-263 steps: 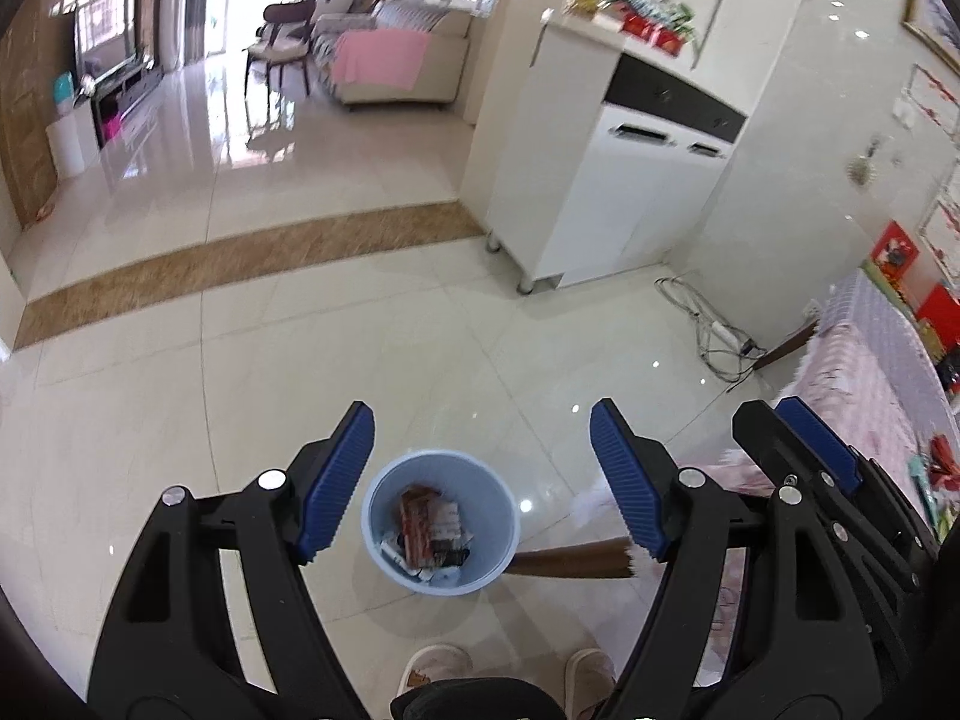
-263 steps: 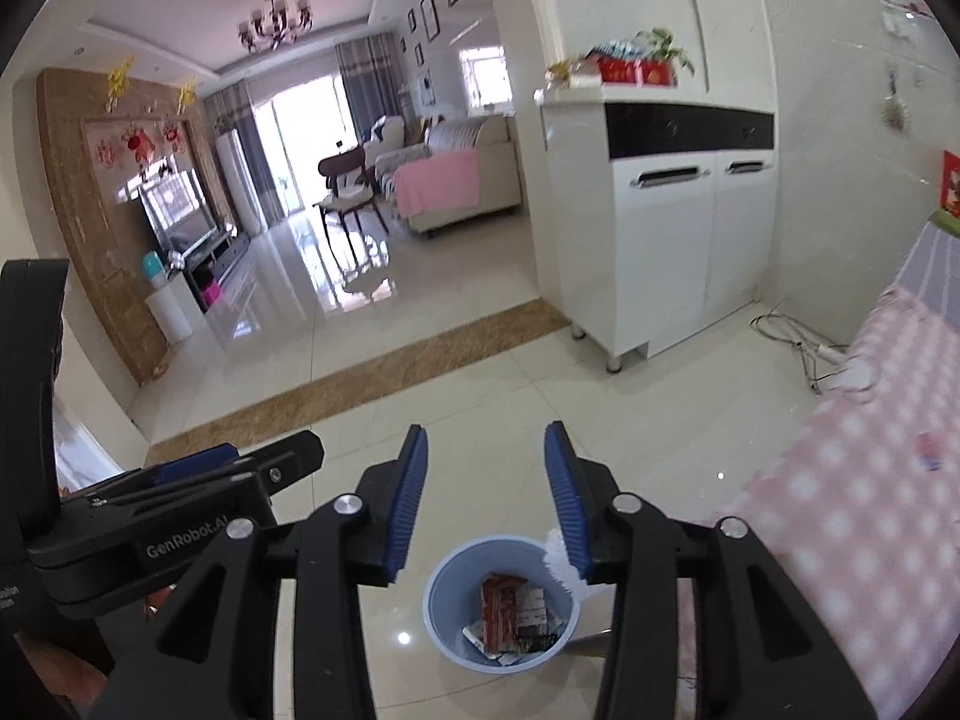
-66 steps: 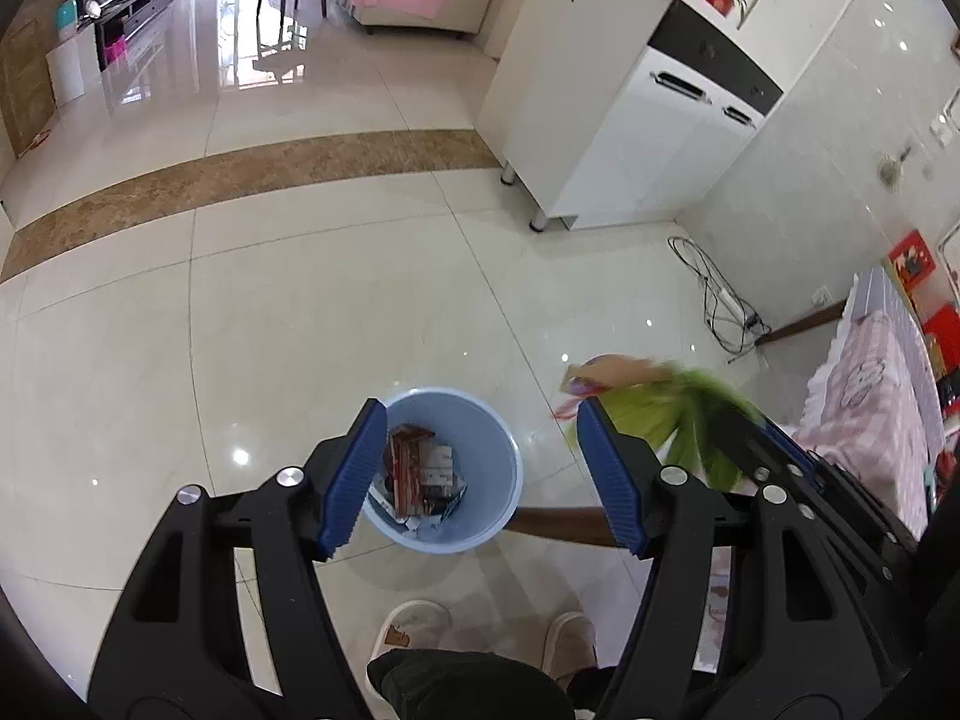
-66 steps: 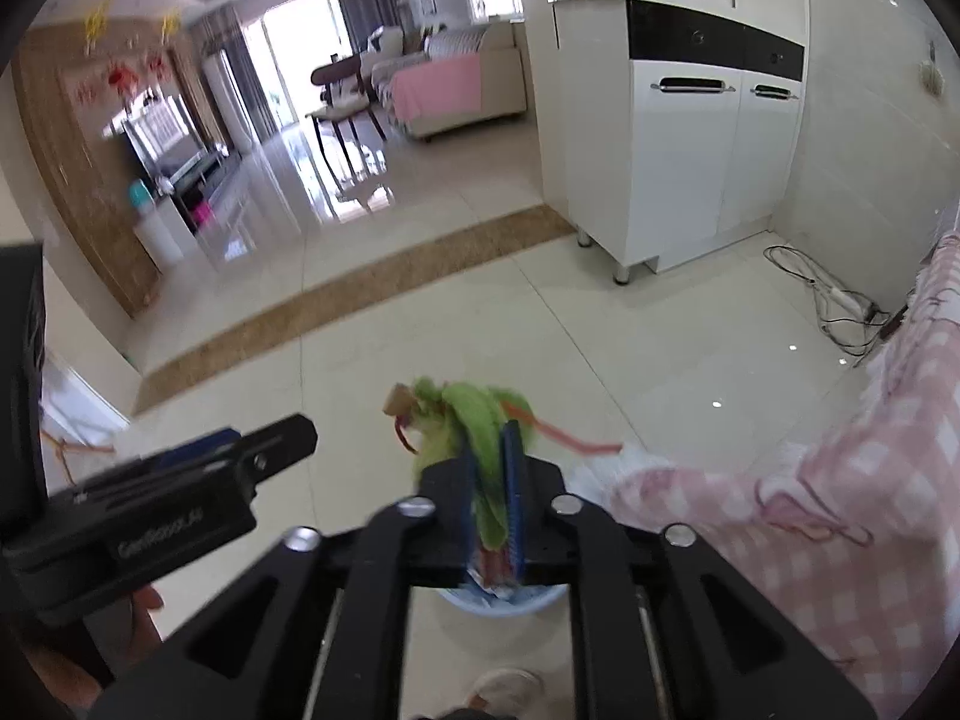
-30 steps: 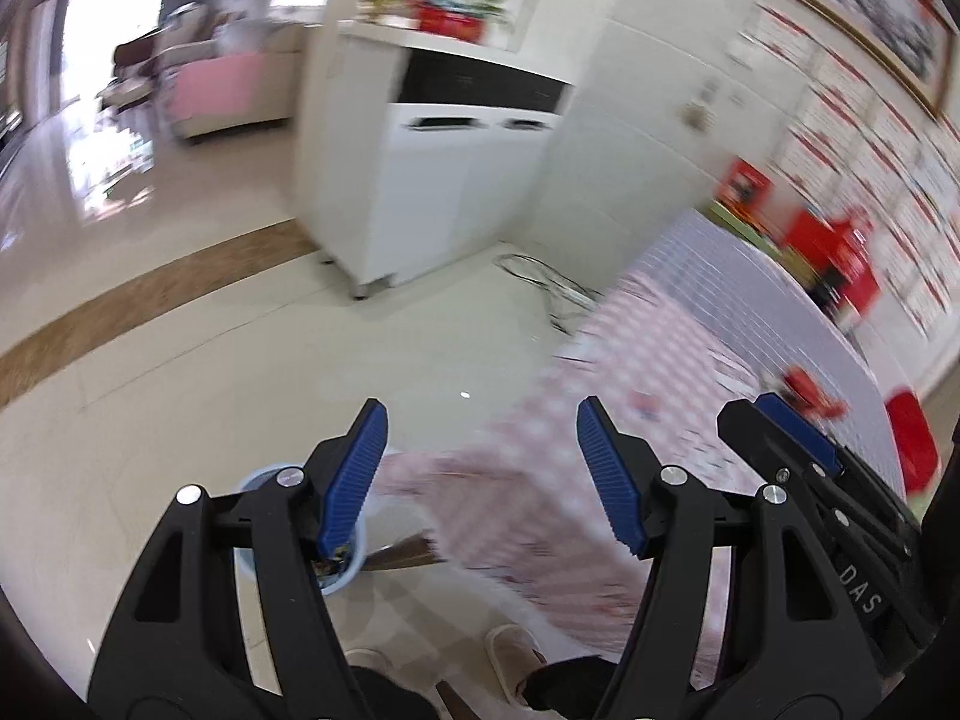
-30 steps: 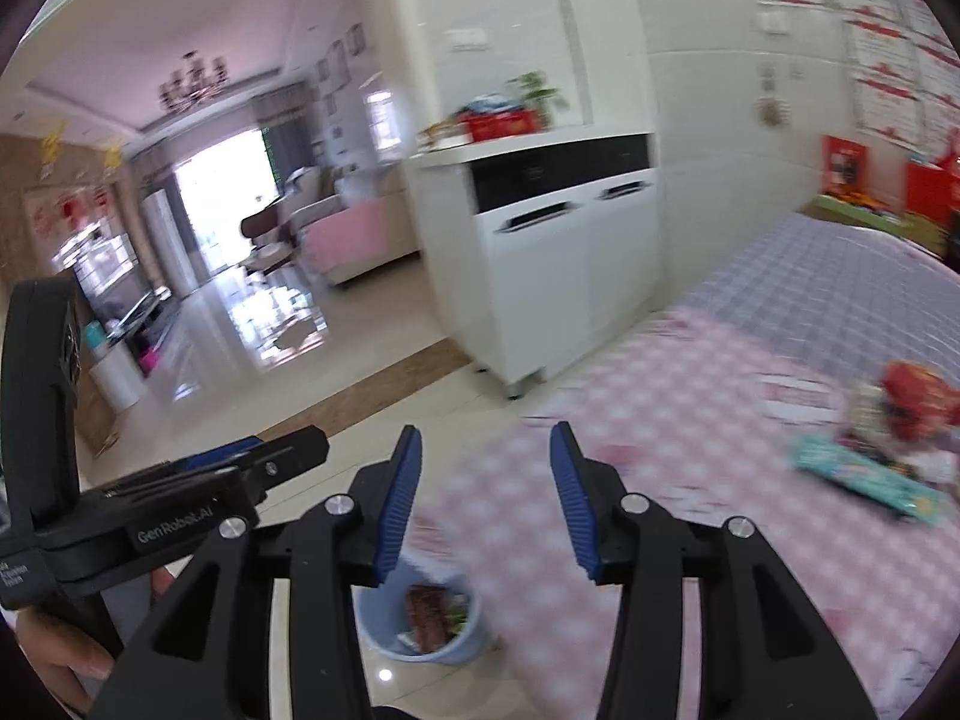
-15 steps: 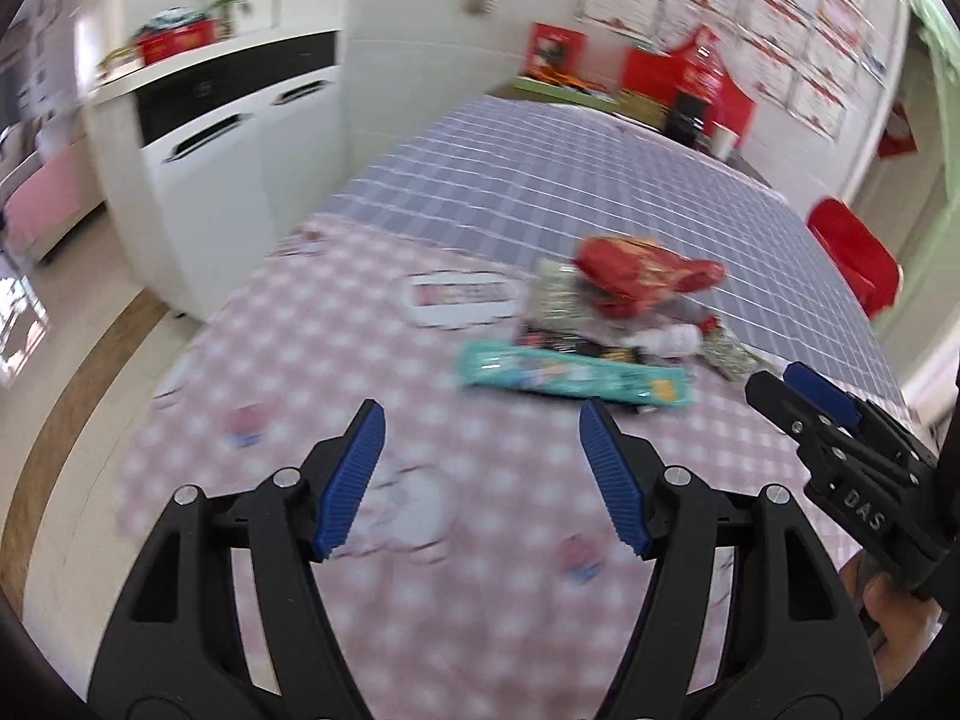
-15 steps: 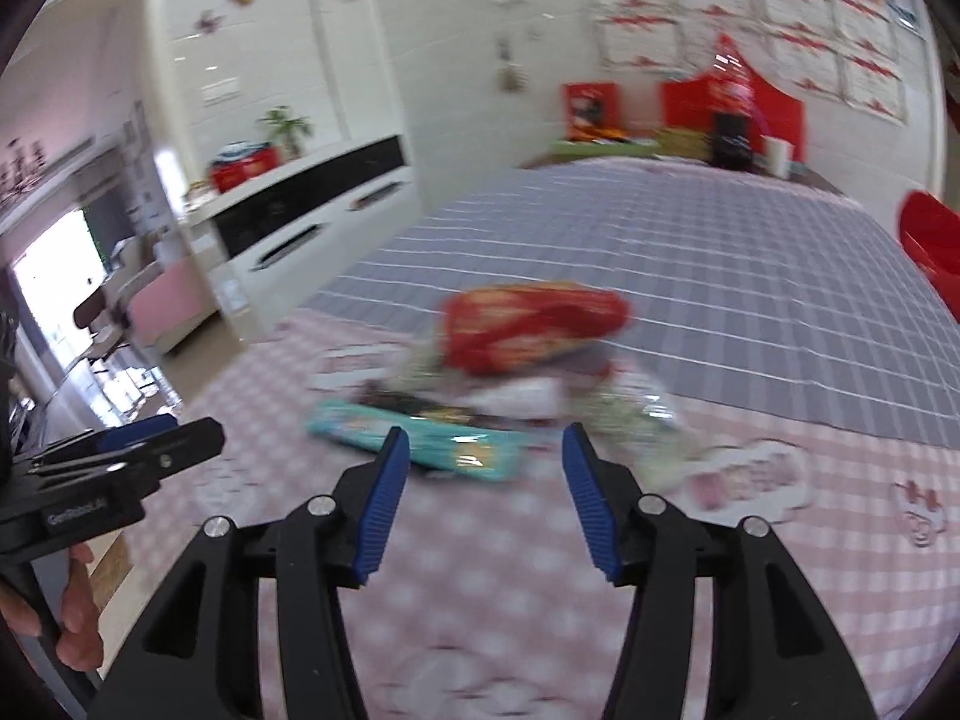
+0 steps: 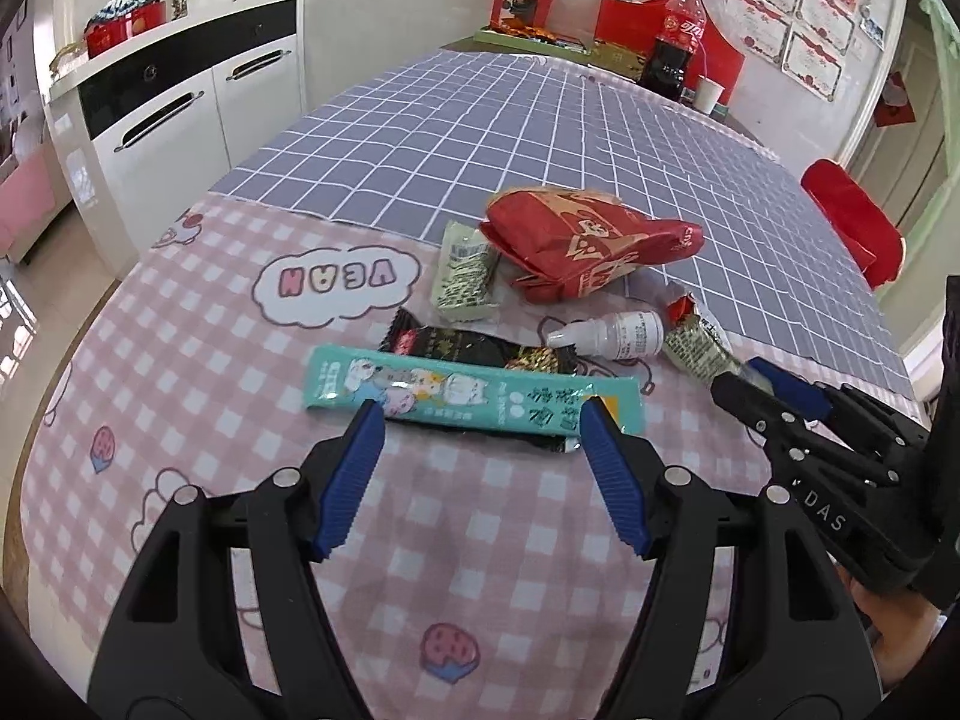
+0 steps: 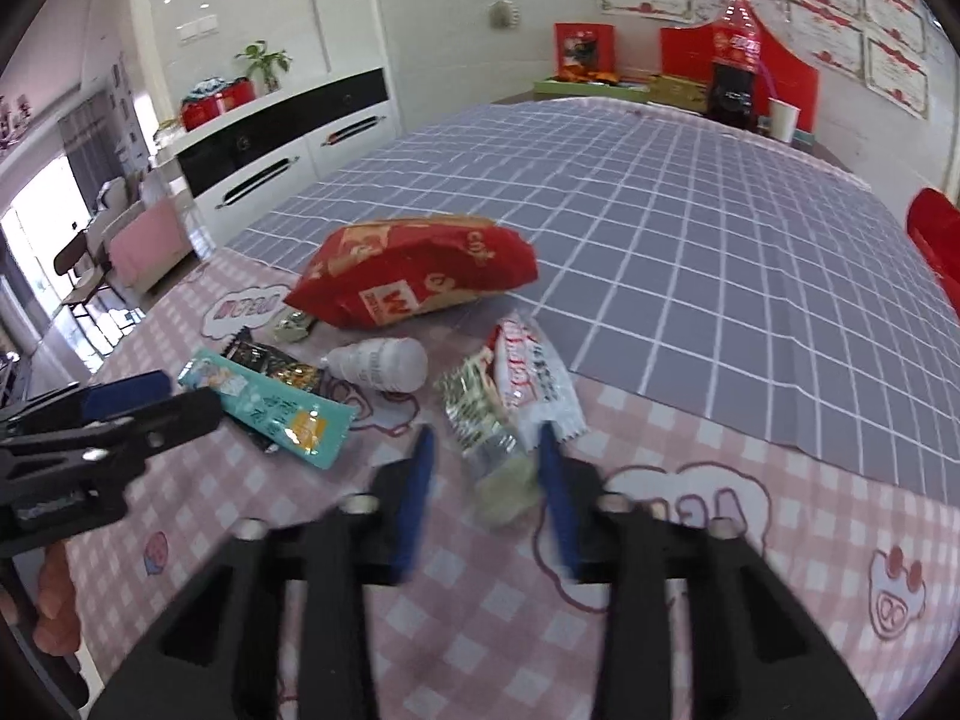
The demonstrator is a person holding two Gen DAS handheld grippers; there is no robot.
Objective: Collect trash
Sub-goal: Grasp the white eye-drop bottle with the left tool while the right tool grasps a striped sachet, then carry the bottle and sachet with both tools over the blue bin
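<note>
A big table (image 9: 540, 138) fills the room, with a pink checked cloth (image 9: 180, 396) at the near end and a blue-grey checked cloth (image 10: 690, 228) beyond it. The trash lies in a small pile where the two cloths meet.

The biggest piece is a red snack bag (image 9: 588, 240) on the seam. In front of the red bag lies a long teal wrapper (image 9: 468, 393), on top of a black wrapper (image 9: 468, 345). Next to the red bag is a small white bottle (image 10: 384, 363) on its side. Beside the bottle lie a green-and-white wrapper (image 10: 480, 414) and a red-and-white wrapper (image 10: 534, 378).

The left gripper (image 9: 480, 414) hangs over the teal wrapper, its fingers spread wide and holding nothing. The right gripper (image 10: 483, 444) is closing, with the green-and-white wrapper between its fingers, not yet squeezed.
</note>
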